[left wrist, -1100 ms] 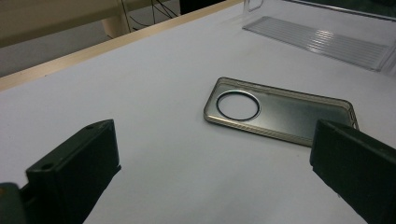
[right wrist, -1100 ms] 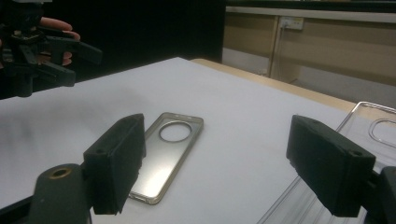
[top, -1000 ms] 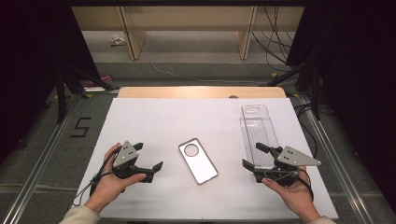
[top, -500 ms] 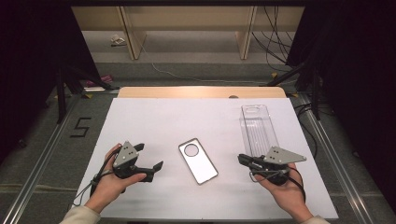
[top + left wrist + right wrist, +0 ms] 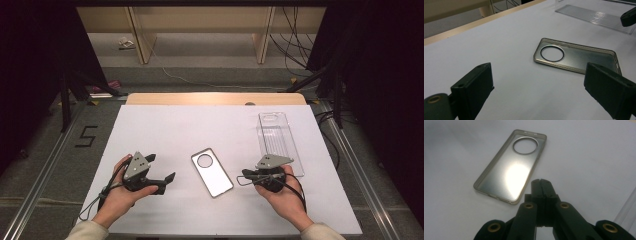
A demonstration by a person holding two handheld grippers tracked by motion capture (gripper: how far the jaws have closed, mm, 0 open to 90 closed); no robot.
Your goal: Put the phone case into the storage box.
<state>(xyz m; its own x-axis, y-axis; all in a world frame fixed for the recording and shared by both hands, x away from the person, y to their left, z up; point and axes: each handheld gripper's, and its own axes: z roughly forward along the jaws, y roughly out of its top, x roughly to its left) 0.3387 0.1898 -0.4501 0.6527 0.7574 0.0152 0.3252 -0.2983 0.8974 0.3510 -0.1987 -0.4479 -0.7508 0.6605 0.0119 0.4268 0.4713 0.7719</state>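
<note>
Little of the job had been done at this point, as far as the pictures showed: the translucent grey, flat rectangular phone case with its round camera cut-out (image 5: 212, 171) lay untouched on the white desk (image 5: 200, 125), open side up, in the near middle between your two hands, and nothing had been lifted or fitted. Your right gripper (image 5: 246, 174) sat just right of the case's near end, pointing left toward it; its jaws had just been closing and stood fully pressed together with nothing between them, as the right gripper view showed, the tips (image 5: 541, 182) short of the case's (image 5: 510, 168) near corner and not touching it. I judged that you were bringing a closed tip in to nudge or pin the case rather than grasp it, though that was only a reading of the pose. Your left gripper (image 5: 162, 181) rested on the desk well left of the case, its jaws spread wide and empty; in the left gripper view the case (image 5: 576, 56) lay ahead between the two black jaws but apart from both. The clear ribbed plastic tray (image 5: 277, 140) stood at the far right, just beyond your right hand (image 5: 285, 192), and looked empty, though its transparency made that hard to settle. What was left, then, was nearly everything: making contact with the case, taking hold of it, and moving it wherever it belonged, perhaps to that tray.
</note>
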